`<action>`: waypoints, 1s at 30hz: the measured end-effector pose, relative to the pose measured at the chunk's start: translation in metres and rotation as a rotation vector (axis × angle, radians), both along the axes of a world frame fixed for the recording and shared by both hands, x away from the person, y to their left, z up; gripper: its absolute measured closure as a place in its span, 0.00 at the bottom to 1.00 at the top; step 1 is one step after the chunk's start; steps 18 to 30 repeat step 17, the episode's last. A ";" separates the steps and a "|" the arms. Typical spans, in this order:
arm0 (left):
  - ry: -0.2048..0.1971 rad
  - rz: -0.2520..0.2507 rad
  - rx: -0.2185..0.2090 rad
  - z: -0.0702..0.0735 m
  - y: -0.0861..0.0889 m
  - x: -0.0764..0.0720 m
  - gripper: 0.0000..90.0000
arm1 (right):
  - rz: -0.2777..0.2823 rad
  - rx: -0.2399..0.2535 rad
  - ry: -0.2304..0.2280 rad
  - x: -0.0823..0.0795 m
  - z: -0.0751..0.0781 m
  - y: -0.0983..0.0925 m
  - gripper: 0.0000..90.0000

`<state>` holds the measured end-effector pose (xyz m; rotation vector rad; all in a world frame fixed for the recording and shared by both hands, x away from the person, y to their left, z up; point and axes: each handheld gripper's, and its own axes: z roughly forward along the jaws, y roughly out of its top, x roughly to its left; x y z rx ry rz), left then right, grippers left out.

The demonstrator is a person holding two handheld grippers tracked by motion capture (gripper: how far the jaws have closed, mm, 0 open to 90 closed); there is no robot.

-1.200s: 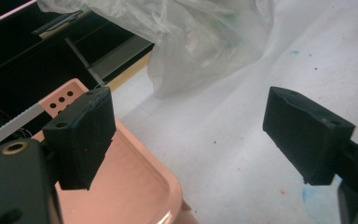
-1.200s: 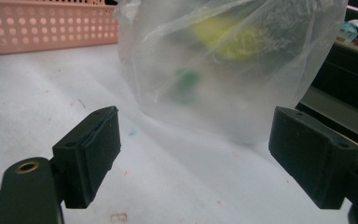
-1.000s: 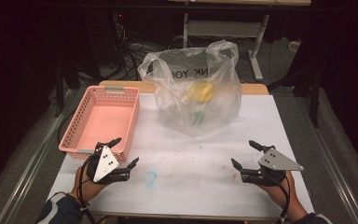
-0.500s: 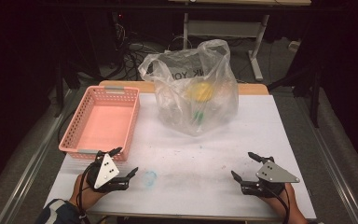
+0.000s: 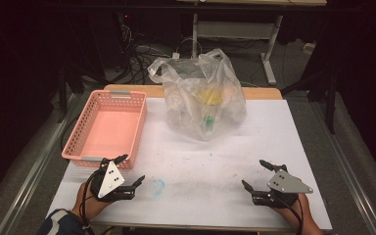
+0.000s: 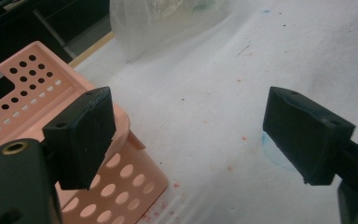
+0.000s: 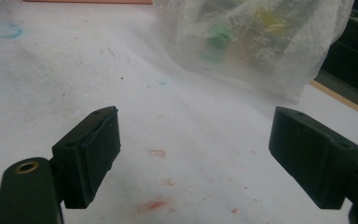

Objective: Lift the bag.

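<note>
We find both the left gripper (image 5: pixel 131 169) and right gripper (image 5: pixel 257 174) wide open and empty, well short of the plastic bag (image 5: pixel 203 93), and judge that a one-sided pinch on its thin film could tear it or tip its contents.

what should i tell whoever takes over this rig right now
Left gripper: open, holding nothing, low at the near left, beside the near corner of the empty pink perforated plastic basket.
Right gripper: open, holding nothing, near right.
Translucent plastic bag: upright at the far middle of the white table, yellow and green items inside.
Done: nothing in the basket.
Left: probably unpack the bag into it.
</note>
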<state>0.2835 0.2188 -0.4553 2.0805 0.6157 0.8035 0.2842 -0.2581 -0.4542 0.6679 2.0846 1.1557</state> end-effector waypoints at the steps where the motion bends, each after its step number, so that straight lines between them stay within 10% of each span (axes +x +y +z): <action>1: 0.000 -0.001 0.002 0.000 0.000 0.000 0.19 | -0.002 0.000 0.001 0.000 0.000 0.000 0.19; 30: 0.011 0.001 0.005 -0.001 -0.002 0.006 0.19 | -0.004 -0.007 0.019 0.002 -0.002 -0.001 0.19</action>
